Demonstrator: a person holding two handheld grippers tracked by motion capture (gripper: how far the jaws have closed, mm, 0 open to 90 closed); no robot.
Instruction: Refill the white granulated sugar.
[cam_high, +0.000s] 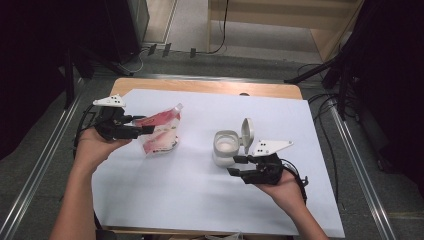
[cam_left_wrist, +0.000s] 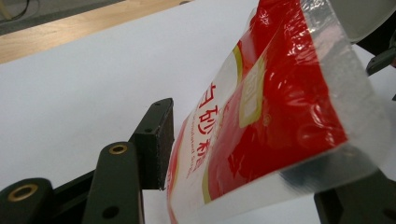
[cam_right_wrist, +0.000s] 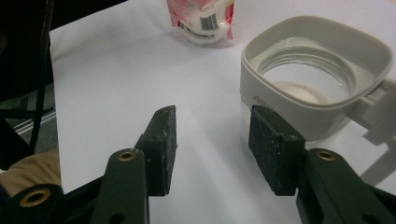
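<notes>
A red and clear pouch (cam_high: 160, 132) with printed lettering stands tilted on the white sheet at the left. In the left gripper view the pouch (cam_left_wrist: 280, 107) reaches up between the black jaws of my left gripper (cam_left_wrist: 257, 168), which stand apart around its upper part; one pad (cam_left_wrist: 161, 140) is at its edge without clearly pressing. In the high view the left gripper (cam_high: 147, 125) points right at the pouch. A square white-rimmed clear container (cam_high: 226, 146) has its lid (cam_high: 247, 131) flipped up. White powder (cam_right_wrist: 299, 91) lies in it. My right gripper (cam_right_wrist: 215, 149) is open just before its wall (cam_right_wrist: 280, 112), nothing between the pads.
A white sheet (cam_high: 190, 200) covers a wooden table (cam_high: 200, 86). The pouch (cam_right_wrist: 203, 21) also stands beyond the container in the right gripper view. Metal rails run along both sides on the floor, with cables and dark stands behind the table.
</notes>
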